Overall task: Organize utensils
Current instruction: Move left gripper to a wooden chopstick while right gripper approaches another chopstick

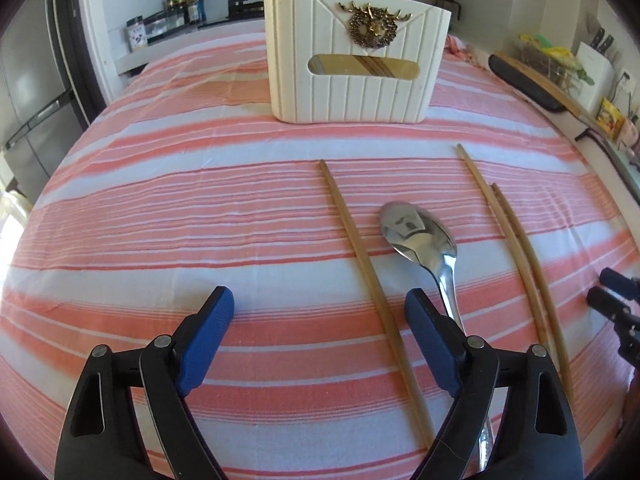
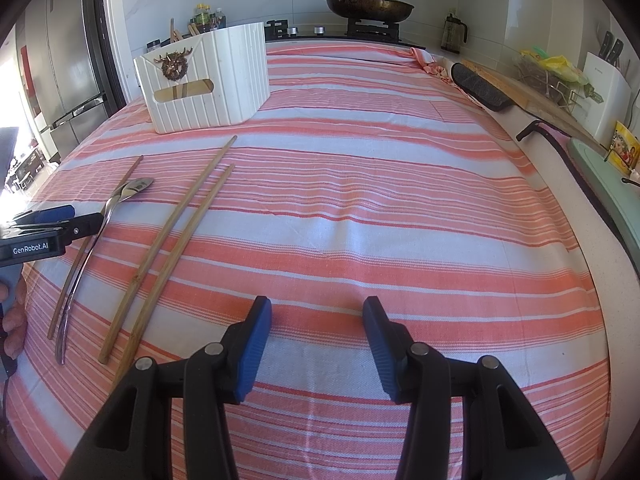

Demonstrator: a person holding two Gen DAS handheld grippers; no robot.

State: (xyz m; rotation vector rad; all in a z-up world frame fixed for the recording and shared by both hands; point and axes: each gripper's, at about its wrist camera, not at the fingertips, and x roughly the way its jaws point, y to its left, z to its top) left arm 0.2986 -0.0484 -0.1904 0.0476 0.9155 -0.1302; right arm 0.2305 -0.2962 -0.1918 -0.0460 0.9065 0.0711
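The left claw [image 1: 320, 312] is hovering wide open and empty, straddling a single chopstick [image 1: 360, 256] at lower centre, beside the spoon [image 1: 420, 232]. Judged step: picking it up for the white holder [image 1: 352, 64], upper centre. Next: lowering, closing. The right claw [image 2: 318, 320] is idling half-open, empty.

- The right gripper [image 2: 318, 312] hangs over the striped tablecloth [image 2: 380, 208], its blue pads [image 2: 256, 344] apart with only cloth between them
- To the left lie two bamboo chopsticks [image 2: 176, 232] side by side; further left a metal spoon [image 2: 100, 224] beside a single chopstick [image 2: 80, 256]
- The left gripper [image 2: 60, 220] reaches in from the left edge, over the spoon's handle
- A white utensil box [image 2: 224, 80] with a brass stag ornament stands behind them; chopsticks poke from it
- A lidded pan [image 2: 370, 6] sits on the stove beyond
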